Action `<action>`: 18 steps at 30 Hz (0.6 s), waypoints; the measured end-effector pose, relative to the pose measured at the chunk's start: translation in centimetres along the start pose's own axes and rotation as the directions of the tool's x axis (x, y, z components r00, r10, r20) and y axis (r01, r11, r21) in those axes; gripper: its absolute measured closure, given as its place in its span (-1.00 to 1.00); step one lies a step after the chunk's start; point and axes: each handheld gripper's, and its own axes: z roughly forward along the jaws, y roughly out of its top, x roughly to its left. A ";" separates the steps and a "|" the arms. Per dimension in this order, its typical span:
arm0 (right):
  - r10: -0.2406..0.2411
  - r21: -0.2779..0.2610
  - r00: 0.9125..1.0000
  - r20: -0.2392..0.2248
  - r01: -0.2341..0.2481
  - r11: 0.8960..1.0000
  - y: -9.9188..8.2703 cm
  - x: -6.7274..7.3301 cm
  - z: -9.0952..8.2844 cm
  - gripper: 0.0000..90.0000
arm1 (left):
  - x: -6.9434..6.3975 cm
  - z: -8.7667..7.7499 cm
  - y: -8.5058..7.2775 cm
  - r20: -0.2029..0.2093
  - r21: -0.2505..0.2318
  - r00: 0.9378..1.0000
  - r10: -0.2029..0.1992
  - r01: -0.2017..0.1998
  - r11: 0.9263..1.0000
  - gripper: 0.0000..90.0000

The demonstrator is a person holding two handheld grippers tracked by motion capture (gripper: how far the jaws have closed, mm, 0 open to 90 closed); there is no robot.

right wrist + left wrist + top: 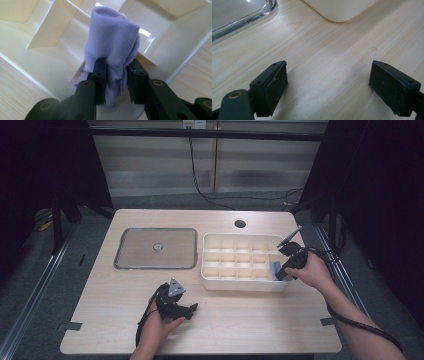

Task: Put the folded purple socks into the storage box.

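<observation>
The right gripper (284, 270) hangs over the near right corner of the cream organizer (215, 282), its jaws pinching a rolled lilac sock (113, 47). In the right gripper view the black pads sit against both sides of the sock, the knit bunched between them and bulging above — the roll stands upright, its open cuff end at the top, and a bit of it hangs below the jaws too. Under it lie the cells of the organizer, with thin cream dividers running off toward the far wall; the sock sits in or just above the corner cell, and whether it touches the floor there I cannot tell. In the high view a small patch of lilac shows at that same corner, just beside the right hand (312, 270). The left gripper (176, 305) rests low over the table (100, 320), near the front edge and well apart from the organizer — its jaws stand spread wide with only bare wood between them. In the left gripper view a rounded corner of the organizer lies ahead, and the rim of a clear tray (155, 248) shows at the upper left. That tray lies flat on the table just left of the organizer.
</observation>
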 end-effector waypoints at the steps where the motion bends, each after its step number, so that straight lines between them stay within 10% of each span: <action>1: -0.004 0.002 1.000 -0.001 0.004 1.000 0.0 0.0 -0.1 0.54 | 0.0 0.0 0.0 0.000 0.000 1.000 0.000 0.000 1.000 -0.68; 18: -0.032 0.021 0.999 0.011 0.032 0.999 0.6 0.4 -1.3 0.40 | 0.0 0.0 0.0 0.000 0.000 1.000 0.000 0.000 1.000 -0.68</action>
